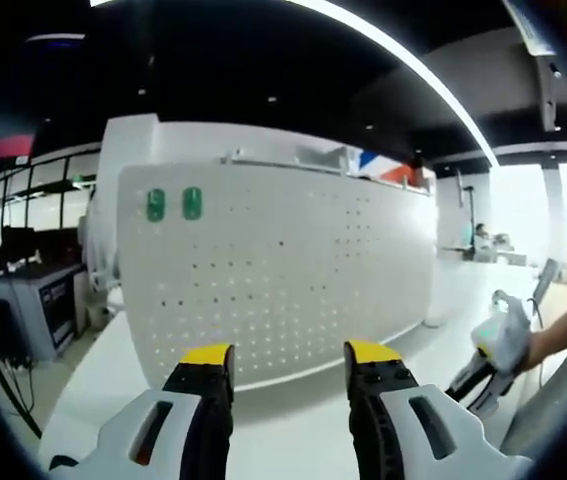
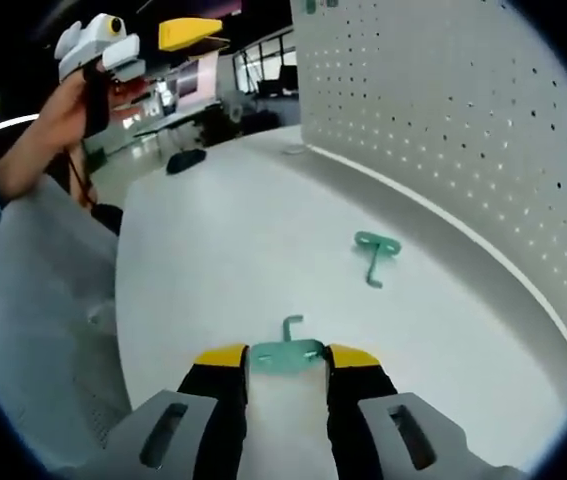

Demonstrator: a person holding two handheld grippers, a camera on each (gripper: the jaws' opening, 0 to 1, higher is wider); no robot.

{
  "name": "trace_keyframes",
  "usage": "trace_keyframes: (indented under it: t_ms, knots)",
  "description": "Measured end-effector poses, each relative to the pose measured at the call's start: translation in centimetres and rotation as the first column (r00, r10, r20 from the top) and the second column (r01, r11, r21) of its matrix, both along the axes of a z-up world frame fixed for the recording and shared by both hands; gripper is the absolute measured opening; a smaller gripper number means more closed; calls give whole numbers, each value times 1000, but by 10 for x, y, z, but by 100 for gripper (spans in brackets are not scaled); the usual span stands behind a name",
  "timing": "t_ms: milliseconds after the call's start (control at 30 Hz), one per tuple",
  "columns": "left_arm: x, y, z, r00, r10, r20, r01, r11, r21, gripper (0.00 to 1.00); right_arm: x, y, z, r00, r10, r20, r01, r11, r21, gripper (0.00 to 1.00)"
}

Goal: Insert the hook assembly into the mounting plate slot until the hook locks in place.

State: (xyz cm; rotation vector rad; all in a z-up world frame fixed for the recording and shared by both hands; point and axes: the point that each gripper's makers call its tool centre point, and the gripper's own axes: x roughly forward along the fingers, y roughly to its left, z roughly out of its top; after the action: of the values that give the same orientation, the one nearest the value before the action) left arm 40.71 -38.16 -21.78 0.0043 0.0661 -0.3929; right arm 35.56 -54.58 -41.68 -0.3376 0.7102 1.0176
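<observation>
A white pegboard mounting plate [image 1: 293,270] stands upright on the white table [image 1: 293,430], with two green hooks [image 1: 174,204] seated near its top left corner. My left gripper [image 1: 290,358] is held open in front of the plate, nothing between its yellow tips. My right gripper [image 2: 286,357] is shut on the flat plate of a green hook assembly [image 2: 285,353], low over the table, whose hook end points forward. A second green hook [image 2: 375,250] lies loose on the table near the pegboard [image 2: 463,120]. A hand holds the left gripper [image 2: 178,40] raised at upper left.
The right gripper [image 1: 468,382] and the hand holding it show at the right, near the table's edge. A dark object [image 2: 185,160] lies at the far end of the table [image 2: 223,260]. Desks with monitors [image 1: 33,290] stand beyond the table on the left.
</observation>
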Motion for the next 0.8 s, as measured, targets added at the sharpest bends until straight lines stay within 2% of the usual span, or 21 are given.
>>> trace_keyframes:
  t_ms: [333, 800]
  knots:
    - [-1, -2, 0, 1000, -9, -2, 9, 1000, 1, 45, 3, 0, 10, 1000, -2, 30, 2, 1000, 17, 29]
    - [-1, -7, -1, 999, -31, -13, 31, 1000, 6, 45, 16, 2, 39, 993, -4, 121, -1, 999, 42, 29]
